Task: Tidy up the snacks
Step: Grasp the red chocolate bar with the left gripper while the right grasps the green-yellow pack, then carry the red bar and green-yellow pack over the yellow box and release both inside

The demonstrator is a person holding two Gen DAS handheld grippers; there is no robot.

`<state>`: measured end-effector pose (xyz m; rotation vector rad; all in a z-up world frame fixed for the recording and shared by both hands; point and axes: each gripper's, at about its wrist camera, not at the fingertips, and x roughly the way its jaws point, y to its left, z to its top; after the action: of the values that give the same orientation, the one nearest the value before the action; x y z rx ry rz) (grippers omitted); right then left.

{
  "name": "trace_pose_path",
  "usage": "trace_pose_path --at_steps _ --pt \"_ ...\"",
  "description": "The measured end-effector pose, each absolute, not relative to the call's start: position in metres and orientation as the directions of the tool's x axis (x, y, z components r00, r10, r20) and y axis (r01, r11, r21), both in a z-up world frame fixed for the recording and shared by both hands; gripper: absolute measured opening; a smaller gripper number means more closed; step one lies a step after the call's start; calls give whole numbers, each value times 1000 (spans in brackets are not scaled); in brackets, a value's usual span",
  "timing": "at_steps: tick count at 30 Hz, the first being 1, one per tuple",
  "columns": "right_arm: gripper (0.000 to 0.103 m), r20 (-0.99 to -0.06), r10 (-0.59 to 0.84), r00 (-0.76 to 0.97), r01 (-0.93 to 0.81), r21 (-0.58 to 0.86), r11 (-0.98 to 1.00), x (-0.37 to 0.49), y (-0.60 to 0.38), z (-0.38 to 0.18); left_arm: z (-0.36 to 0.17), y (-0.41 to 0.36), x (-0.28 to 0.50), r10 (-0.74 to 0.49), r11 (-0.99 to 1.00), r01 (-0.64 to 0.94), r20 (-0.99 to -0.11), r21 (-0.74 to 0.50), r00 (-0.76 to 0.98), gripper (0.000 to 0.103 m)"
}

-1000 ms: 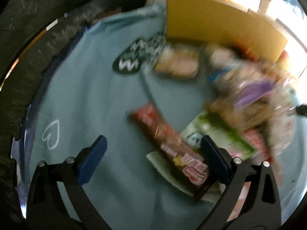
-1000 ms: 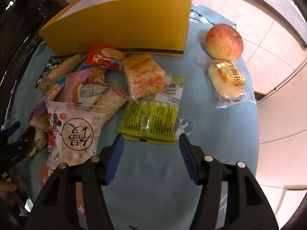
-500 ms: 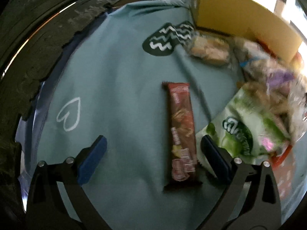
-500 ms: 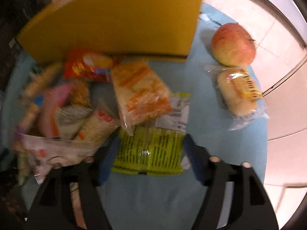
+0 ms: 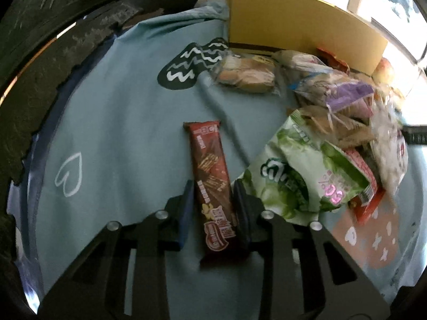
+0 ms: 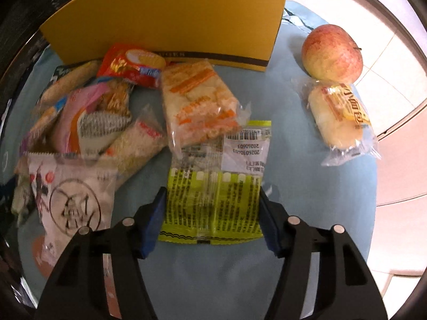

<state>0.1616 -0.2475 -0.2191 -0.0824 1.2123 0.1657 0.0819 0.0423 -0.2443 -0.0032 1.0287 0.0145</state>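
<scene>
Behind everything, the yellow cardboard box [image 6: 170, 18] stands open-topped on the soft blue cloth [image 5: 120, 122], presumably the bin for sorted snacks. Crinkly plastic packets lie heaped before it. Flat and slick, the yellow-green packet [image 6: 213, 202] sits between the right gripper's [image 6: 212, 217] spread jaws, which bracket its edges, though whether they press it I cannot tell. Slim and rigid, the brown biscuit bar [image 5: 212, 184] lies lengthwise in the left gripper [image 5: 212, 200], pinched across its narrow width.
</scene>
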Motion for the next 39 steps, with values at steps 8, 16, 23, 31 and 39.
trace_pose_path --at_steps 8,16,23,31,39 --pt "64 -936 97 338 -216 23 976 123 -264 -219 -250 74 79 99 975 -221 -874 -9 475 101" --pt "64 -935 98 340 -229 19 973 108 -269 -219 -246 66 78 45 989 -145 -851 -37 523 38" --pt "65 -935 96 341 -224 19 974 111 -269 -218 -233 61 81 -2 993 -99 -843 -66 538 25" --pt "64 -932 106 345 -195 40 980 109 -269 -219 -212 40 63 -13 1000 11 -822 -8 569 23" --pt "64 -920 194 341 -178 139 974 109 -278 -199 -208 39 64 -18 1000 16 -823 -11 568 23"
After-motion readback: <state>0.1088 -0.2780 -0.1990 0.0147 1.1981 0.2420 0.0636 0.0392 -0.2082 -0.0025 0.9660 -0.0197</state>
